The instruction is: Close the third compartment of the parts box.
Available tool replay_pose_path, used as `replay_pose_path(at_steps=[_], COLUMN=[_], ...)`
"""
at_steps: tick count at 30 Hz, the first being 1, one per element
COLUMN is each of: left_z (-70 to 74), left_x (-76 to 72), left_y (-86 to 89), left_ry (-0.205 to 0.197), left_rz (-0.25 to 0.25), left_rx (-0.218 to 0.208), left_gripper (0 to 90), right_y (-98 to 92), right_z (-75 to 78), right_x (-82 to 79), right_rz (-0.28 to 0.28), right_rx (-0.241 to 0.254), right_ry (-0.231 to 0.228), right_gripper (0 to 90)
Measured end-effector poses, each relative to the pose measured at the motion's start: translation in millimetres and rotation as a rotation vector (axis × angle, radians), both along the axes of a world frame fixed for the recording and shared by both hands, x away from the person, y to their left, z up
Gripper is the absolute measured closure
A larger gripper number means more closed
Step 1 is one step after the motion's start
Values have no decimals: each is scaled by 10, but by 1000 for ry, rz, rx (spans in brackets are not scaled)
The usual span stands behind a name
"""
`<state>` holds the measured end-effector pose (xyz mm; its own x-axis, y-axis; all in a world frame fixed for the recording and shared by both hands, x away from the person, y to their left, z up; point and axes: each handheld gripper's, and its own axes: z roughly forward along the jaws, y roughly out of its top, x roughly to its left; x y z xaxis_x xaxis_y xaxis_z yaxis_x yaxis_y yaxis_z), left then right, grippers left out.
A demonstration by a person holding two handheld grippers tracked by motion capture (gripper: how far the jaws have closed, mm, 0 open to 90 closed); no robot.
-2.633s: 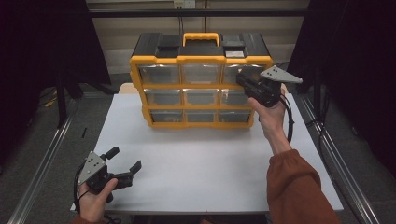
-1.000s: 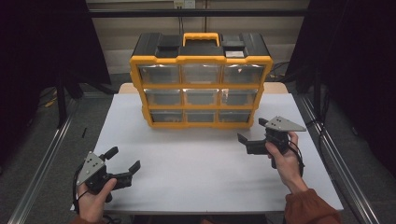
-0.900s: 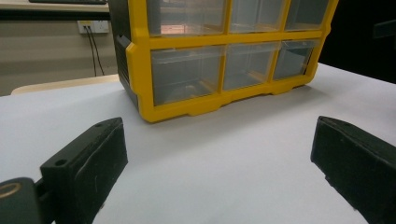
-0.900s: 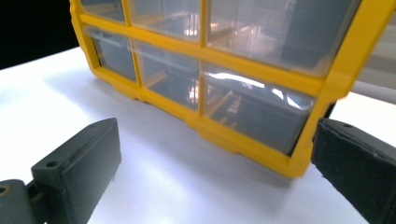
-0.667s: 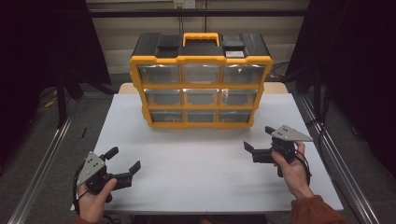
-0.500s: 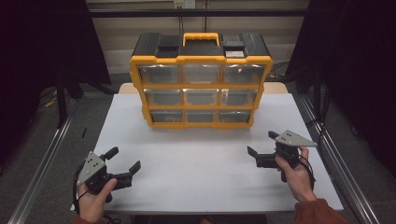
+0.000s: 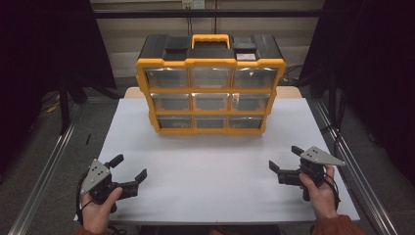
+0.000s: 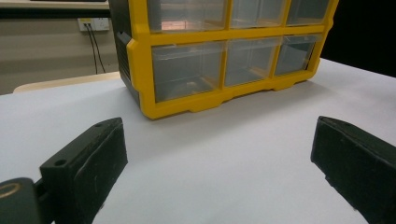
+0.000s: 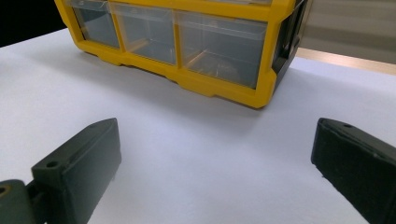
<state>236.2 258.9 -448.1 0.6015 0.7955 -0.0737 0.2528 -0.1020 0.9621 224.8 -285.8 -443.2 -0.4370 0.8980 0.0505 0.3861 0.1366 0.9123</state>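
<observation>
Meanwhile, a yellow drawer cabinet (image 7: pixel 210 83) is seen standing at the white table's (image 7: pixel 215 166) far side, while the left gripper (image 7: pixel 128 172) and right gripper (image 7: pixel 284 160) are held near the front edge, jaws apart, empty.

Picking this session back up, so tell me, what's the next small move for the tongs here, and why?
Probably move the right tongs forward toward the yellow drawer cabinet. Both the right and left tongs are open, hold nothing and sit near the table's front edge, apart from the cabinet, whose clear drawers all look closed.
</observation>
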Motion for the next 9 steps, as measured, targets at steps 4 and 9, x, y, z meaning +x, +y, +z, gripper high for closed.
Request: replay_pose_path(at_steps=[4, 9], left_z=[-5, -10], left_x=[5, 11], left_y=[-1, -6], left_ry=[7, 11], left_rz=[5, 1], left_rx=[5, 21], left_gripper=[35, 35], right_y=[7, -13], right_z=[-20, -15], right_x=[31, 49], right_rz=[7, 8], right_rx=[-27, -20], right_ry=[5, 5], right_gripper=[10, 11])
